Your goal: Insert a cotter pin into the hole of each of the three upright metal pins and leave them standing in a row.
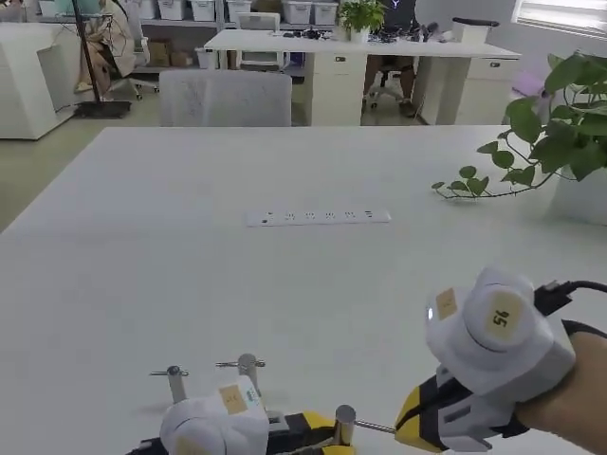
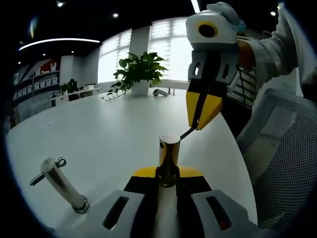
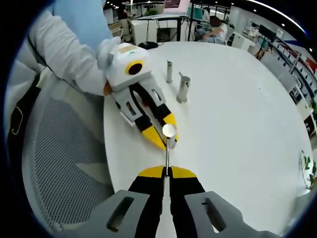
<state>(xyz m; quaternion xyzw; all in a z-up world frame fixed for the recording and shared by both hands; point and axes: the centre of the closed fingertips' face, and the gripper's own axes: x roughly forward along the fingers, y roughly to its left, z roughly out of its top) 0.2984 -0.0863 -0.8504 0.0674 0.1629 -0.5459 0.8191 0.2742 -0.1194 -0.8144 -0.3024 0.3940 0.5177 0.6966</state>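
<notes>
Nearest, at the bottom edge of the head view, the left claw (image 1: 334,438) is clamped on an upright pin (image 1: 344,419). Its own view shows the yellow jaws pressed against the lower shaft from both sides, with the pin standing on the white counter (image 1: 285,284). Just right of it, the right claw (image 1: 410,423) points in at the pin. Its jaws are pinched together on a cotter pin (image 1: 376,427) that sticks straight out from the tips. The cotter pin's free end meets the pin's side just below the top, but I cannot tell whether it sits in the hole. In the right gripper view the wire runs from the pinched tips up to the pin's round top.

Left of the held pin and a little farther from the person, two more stand upright near each other, the left pin (image 1: 175,383) and the middle pin (image 1: 248,369). Each has a wire crosswise near its top.

A power strip (image 1: 318,217) lies flat at mid-counter, well apart from the pins. A plant (image 1: 560,123) trails leaves over the right side.
</notes>
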